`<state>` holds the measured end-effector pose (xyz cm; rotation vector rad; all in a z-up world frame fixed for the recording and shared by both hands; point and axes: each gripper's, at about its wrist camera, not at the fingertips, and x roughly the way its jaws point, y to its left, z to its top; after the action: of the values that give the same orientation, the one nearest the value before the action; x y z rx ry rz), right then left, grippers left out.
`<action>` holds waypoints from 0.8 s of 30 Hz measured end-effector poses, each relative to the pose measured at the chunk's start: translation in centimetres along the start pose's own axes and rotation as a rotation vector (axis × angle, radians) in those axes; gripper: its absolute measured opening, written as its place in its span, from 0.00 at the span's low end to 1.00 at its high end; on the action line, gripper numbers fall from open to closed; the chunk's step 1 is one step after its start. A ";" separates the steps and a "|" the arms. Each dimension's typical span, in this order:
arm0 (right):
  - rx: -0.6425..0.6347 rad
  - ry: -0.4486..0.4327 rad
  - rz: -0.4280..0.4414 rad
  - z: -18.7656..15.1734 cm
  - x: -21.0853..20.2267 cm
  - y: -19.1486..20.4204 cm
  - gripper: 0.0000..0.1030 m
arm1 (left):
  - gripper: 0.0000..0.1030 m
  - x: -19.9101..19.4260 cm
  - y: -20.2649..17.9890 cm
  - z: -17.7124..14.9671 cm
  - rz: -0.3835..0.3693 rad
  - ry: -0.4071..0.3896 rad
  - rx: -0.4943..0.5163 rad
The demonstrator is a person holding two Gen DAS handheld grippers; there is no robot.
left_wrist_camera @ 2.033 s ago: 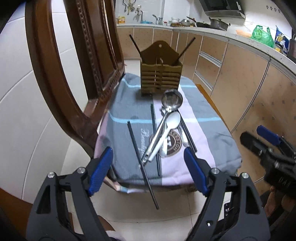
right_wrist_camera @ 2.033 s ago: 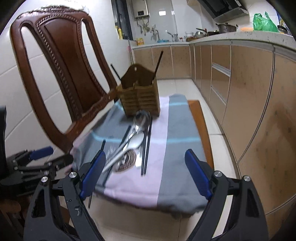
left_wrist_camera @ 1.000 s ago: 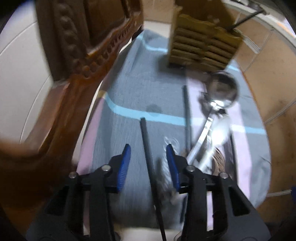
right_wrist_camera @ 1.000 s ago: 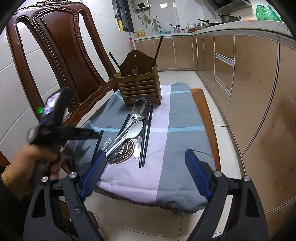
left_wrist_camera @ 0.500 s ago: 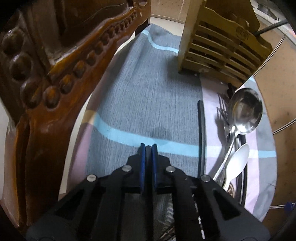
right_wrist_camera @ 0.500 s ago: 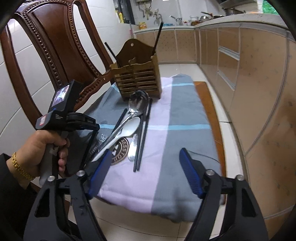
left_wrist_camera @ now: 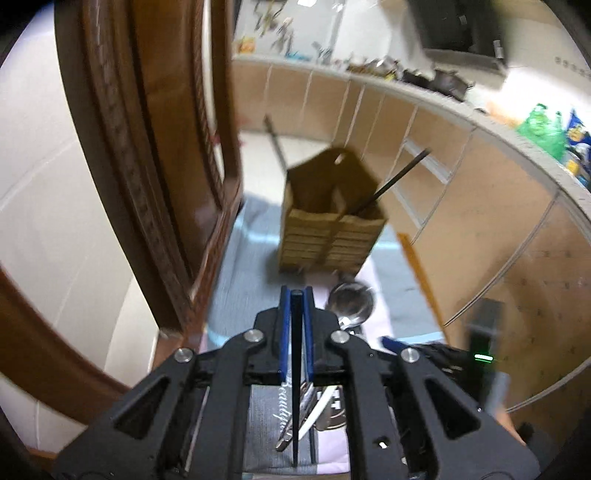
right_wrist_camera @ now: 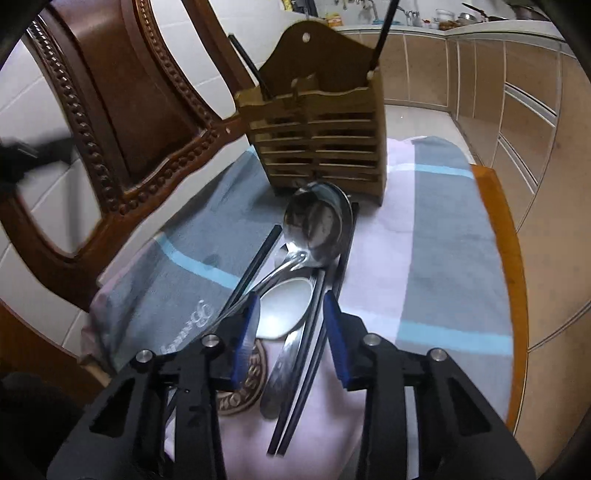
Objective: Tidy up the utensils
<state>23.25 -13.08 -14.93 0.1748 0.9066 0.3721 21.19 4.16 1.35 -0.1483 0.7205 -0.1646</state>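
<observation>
One black chopstick [left_wrist_camera: 295,373] clenched in left gripper [left_wrist_camera: 296,295], hanging above cloth, nearing wooden holder [left_wrist_camera: 328,229]; needing tip aimed steeply into a slot; right gripper [right_wrist_camera: 291,314] gaping, straddling white spoon [right_wrist_camera: 282,314] and paired chopsticks [right_wrist_camera: 314,350].

Dim indoor light; left wrist view motion-blurred, wooden utensil holder [left_wrist_camera: 330,218] smeared. Right wrist view sharper; glare on ladle [right_wrist_camera: 318,225]. Fisheye bends edges.

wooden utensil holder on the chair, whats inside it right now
The wooden utensil holder has one black chopstick leaning out of its right side and another out of its left. The slatted front hides the lower part, so anything shorter can't be seen.
</observation>
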 end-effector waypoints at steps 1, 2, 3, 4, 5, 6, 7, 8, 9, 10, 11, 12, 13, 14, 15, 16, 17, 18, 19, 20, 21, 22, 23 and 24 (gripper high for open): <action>0.002 0.003 -0.001 0.2 0.3 0.0 0.28 | 0.06 -1.3 0.0 0.4 -0.007 -0.023 0.007; 0.003 0.008 0.000 0.3 0.6 0.0 0.28 | 0.06 -2.4 0.0 0.6 -0.010 -0.040 0.016; 0.004 0.012 0.000 0.3 0.8 -0.1 0.27 | 0.06 -3.2 -0.2 0.9 -0.012 -0.058 0.025; 0.010 0.016 -0.001 0.4 1.1 -0.2 0.27 | 0.06 -4.1 -0.3 1.2 -0.014 -0.079 0.028; 0.014 0.018 -0.001 0.5 1.3 -0.3 0.27 | 0.06 -4.9 -0.3 1.3 -0.016 -0.090 0.026; 0.019 0.029 0.004 0.5 1.7 -0.4 0.27 | 0.06 -5.9 -0.2 1.5 -0.020 -0.101 0.026; 0.022 0.037 0.007 0.6 2.0 -0.4 0.25 | 0.06 -6.5 -0.2 1.7 -0.023 -0.114 0.024; 0.023 0.041 0.008 0.5 2.1 -0.5 0.23 | 0.06 -6.8 0.0 1.9 -0.023 -0.123 0.020; 0.028 0.055 0.017 0.5 2.5 -0.6 0.18 | 0.06 -7.3 0.2 2.0 -0.022 -0.133 0.016; 0.032 0.063 0.023 0.6 2.7 -0.6 0.14 | 0.06 -7.6 0.4 2.1 -0.022 -0.138 0.012; 0.037 0.069 0.028 0.5 2.9 -0.6 0.08 | 0.06 -7.8 0.6 2.1 -0.022 -0.139 0.008; 0.040 0.078 0.030 0.4 3.0 -0.6 0.05 | 0.06 -7.9 0.7 2.1 -0.023 -0.142 0.003; 0.036 0.085 0.030 0.3 3.1 -0.6 0.05 | 0.06 -8.0 0.8 2.2 -0.021 -0.145 0.000; 0.036 0.089 0.036 0.2 3.0 -0.6 0.03 | 0.06 -8.2 0.9 2.1 -0.018 -0.148 -0.001; 0.036 0.086 0.037 0.2 3.0 -0.7 0.01 | 0.06 -8.1 1.0 2.1 -0.014 -0.150 -0.001; 0.039 0.081 0.036 0.1 2.9 -0.7 0.00 | 0.06 -8.1 1.1 2.1 -0.011 -0.154 -0.005; 0.047 0.074 0.039 0.1 2.8 -0.9 0.00 | 0.06 -7.9 1.2 2.1 -0.010 -0.155 -0.008; 0.058 0.067 0.047 0.1 2.7 -1.0 0.00 | 0.06 -7.8 1.2 2.2 -0.012 -0.158 -0.011; 0.066 0.059 0.051 0.1 2.5 -1.2 0.00 | 0.06 -7.8 1.3 2.2 -0.013 -0.161 -0.014; 0.068 0.045 0.047 0.1 2.1 -1.3 0.00 | 0.06 -7.9 1.4 2.3 -0.014 -0.166 -0.018; 0.066 0.035 0.043 0.2 1.8 -1.3 0.00 | 0.06 -8.0 1.5 2.3 -0.015 -0.168 -0.021; 0.062 0.026 0.047 0.3 1.4 -1.2 0.00 | 0.06 -8.0 1.6 2.3 -0.016 -0.168 -0.023; 0.050 0.025 0.048 0.3 1.2 -1.0 0.00 | 0.06 -8.0 1.6 2.3 -0.016 -0.168 -0.023; 0.030 0.029 0.036 0.2 1.1 -0.7 0.00 | 0.06 -8.1 1.7 2.2 -0.016 -0.167 -0.023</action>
<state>24.19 -13.31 -15.78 0.2138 0.9389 0.3953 16.88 7.64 7.86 -0.1877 0.5549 -0.1571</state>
